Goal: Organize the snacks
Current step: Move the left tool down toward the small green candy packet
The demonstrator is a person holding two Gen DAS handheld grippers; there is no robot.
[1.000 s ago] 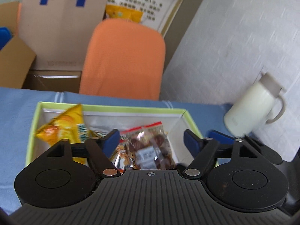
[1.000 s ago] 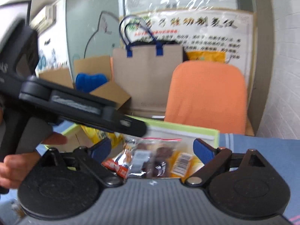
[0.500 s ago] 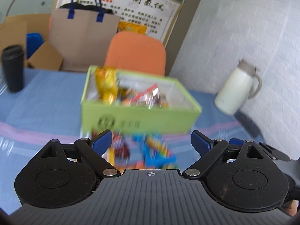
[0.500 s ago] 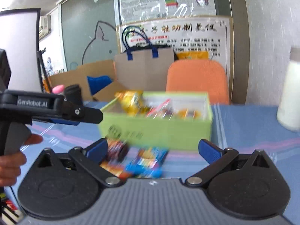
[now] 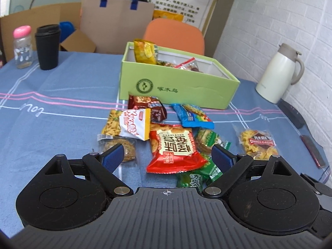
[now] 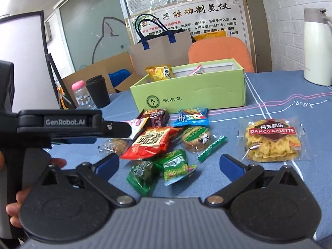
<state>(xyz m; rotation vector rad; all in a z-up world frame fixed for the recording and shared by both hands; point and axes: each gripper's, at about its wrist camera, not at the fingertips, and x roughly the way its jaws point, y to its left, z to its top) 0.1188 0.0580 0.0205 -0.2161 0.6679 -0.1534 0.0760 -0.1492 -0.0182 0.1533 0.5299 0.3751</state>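
left gripper (image 5: pixel 168 155) wide apart, red snack packet (image 5: pixel 173 147) below, green box (image 5: pixel 176 83) beyond

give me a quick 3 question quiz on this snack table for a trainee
1. True or false: the green box already has snacks inside.
2. Which packet lies apart from the pile, nearest the white jug?
A. red packet
B. Danco Galette packet
C. blue packet
3. Fill in: both the left tool and the right tool are ____ and hold nothing.

Key
1. True: a yellow packet and others stick up from it.
2. B.
3. Open.
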